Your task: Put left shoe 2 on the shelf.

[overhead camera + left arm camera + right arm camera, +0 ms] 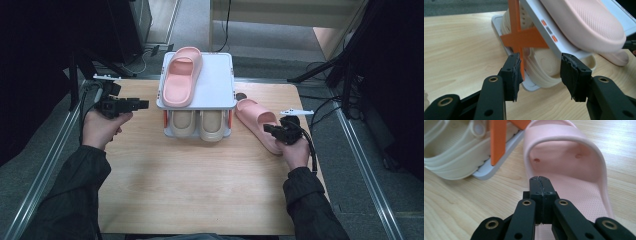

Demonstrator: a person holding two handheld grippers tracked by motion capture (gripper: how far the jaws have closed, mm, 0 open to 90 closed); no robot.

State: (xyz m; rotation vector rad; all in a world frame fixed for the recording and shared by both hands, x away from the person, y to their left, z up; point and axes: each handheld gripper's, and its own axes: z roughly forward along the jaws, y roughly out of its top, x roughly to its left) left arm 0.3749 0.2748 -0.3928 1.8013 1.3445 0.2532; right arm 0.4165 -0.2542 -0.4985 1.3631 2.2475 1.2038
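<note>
My right gripper (540, 182): jaws closed, empty, over the pink slipper (574, 170) at 3 o'clock of the shoe rack (215, 85). Left gripper (541, 72): jaws apart, empty, at 9.

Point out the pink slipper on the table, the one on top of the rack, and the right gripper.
pink slipper on the table (252, 117), high view, on its strap.
pink slipper on the rack (181, 75), high view, on its strap.
right gripper (541, 185), right gripper view, where the shut jaws meet.
</note>
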